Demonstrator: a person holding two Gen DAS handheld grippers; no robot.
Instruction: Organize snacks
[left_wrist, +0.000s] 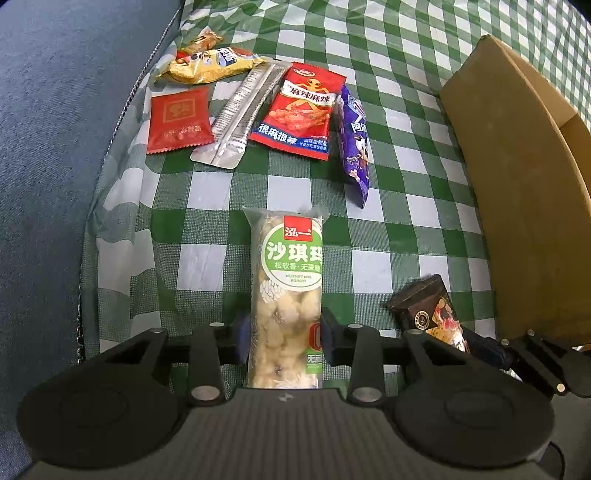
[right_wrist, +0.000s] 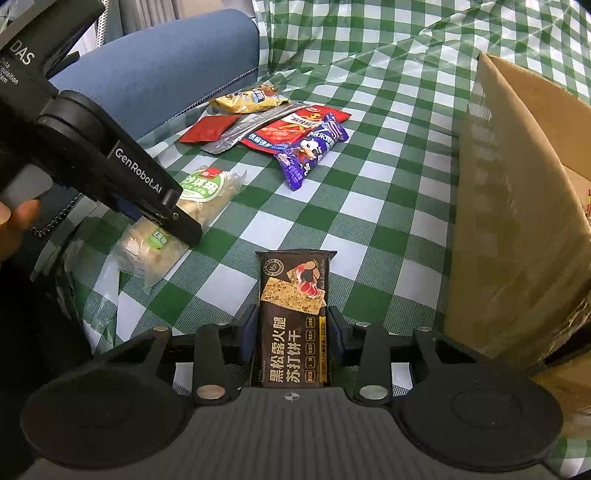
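My left gripper (left_wrist: 285, 341) is shut on a clear sachima pack with a green label (left_wrist: 286, 295); both also show in the right wrist view, the gripper (right_wrist: 177, 225) and the pack (right_wrist: 166, 236). My right gripper (right_wrist: 291, 339) is shut on a black soda cracker pack (right_wrist: 291, 314), which also shows at the lower right of the left wrist view (left_wrist: 432, 310). Both packs are held just above the green checked cloth (left_wrist: 406, 206). A pile of snacks lies further away: red spicy strip pack (left_wrist: 299, 110), purple pack (left_wrist: 354, 144), silver pack (left_wrist: 240, 114), small red pack (left_wrist: 179, 120), yellow pack (left_wrist: 210, 64).
An open cardboard box (left_wrist: 517, 192) stands on the right, its wall close to my right gripper; it also shows in the right wrist view (right_wrist: 517, 221). A blue upholstered cushion (left_wrist: 55, 129) borders the cloth on the left.
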